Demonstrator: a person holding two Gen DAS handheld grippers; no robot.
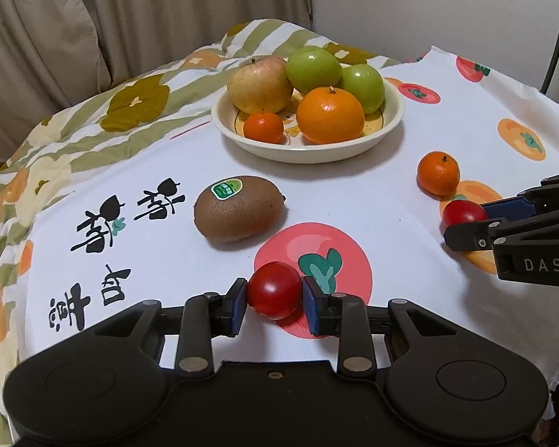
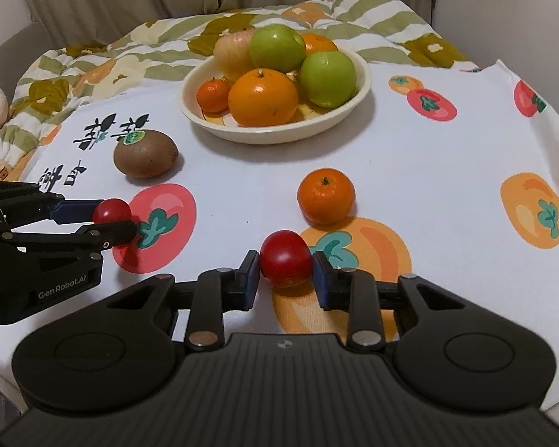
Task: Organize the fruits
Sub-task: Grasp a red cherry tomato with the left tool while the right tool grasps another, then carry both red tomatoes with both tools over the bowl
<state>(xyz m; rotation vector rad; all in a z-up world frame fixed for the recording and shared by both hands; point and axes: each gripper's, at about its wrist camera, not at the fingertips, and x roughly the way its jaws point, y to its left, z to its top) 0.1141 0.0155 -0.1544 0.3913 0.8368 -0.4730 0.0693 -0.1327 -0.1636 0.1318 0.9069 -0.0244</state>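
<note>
Left wrist view: the left gripper (image 1: 274,300) is clenched on a red cherry tomato (image 1: 274,295), pads pressing its sides, low over the printed cloth (image 1: 410,193). At twelve o'clock from it sits the cream bowl (image 1: 393,121), already loaded with a pale apple (image 1: 259,83), two green apples (image 1: 313,69), a large orange (image 1: 329,115) and a small mandarin (image 1: 263,126). Left on the cloth: a kiwi (image 1: 239,208) at eleven o'clock, its long axis running nine to three, sticker end toward the bowl, and a loose mandarin (image 1: 438,173) at two o'clock. The right gripper (image 1: 466,221) enters at three o'clock, grasping a second tomato (image 1: 463,213).

Right wrist view: the right gripper (image 2: 286,266) clamps its tomato (image 2: 286,263) over an orange print. The mandarin (image 2: 326,195) lies at one o'clock, the bowl (image 2: 272,136) at twelve, the kiwi (image 2: 146,153) at ten. The left gripper (image 2: 117,221) holds its tomato (image 2: 111,211) at nine.

I judge the sorting past halfway: both tomatoes, kiwi and mandarin remain outside the bowl.
</note>
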